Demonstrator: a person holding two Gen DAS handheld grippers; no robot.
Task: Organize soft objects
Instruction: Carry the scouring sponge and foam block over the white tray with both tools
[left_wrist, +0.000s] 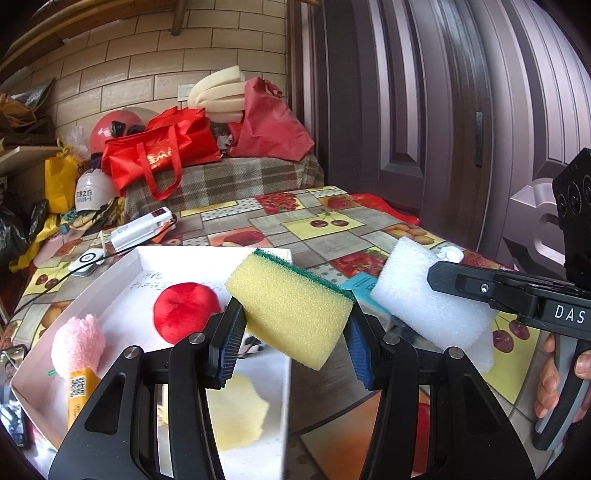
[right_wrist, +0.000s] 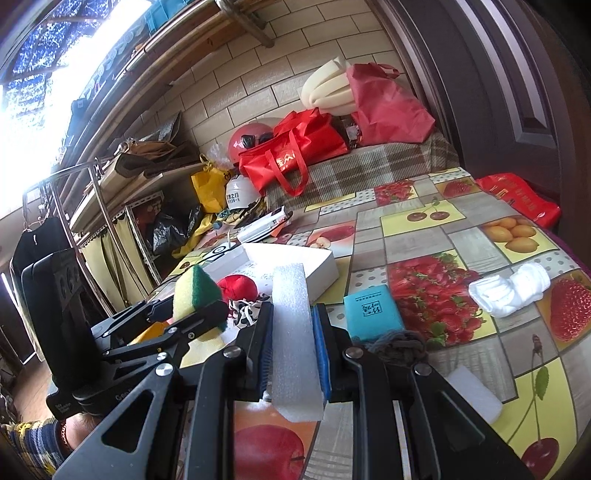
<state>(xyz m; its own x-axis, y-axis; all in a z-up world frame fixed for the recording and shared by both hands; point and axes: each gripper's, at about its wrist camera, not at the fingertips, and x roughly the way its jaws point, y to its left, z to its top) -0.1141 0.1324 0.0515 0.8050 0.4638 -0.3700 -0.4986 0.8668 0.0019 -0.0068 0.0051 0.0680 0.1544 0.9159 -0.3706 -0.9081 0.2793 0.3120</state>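
yellow sponge (left_wrist: 291, 310) clamped across its width in left gripper (left_wrist: 295, 332), tilted, over white tray (left_wrist: 122, 273) edge, tray lying down-left | white foam block (right_wrist: 295, 332) pinched in nearly closed right gripper (right_wrist: 293, 354), long axis along fingers, over table (right_wrist: 461, 236) beside tray; left is nearer

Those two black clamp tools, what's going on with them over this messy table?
A person holds one in each hand, sorting soft things. The left gripper is shut on a yellow sponge with a green scrubbing side, held above the edge of a white tray. The right gripper is shut on a white foam block. A red plush ball and a pink fluffy item already lie in the tray.
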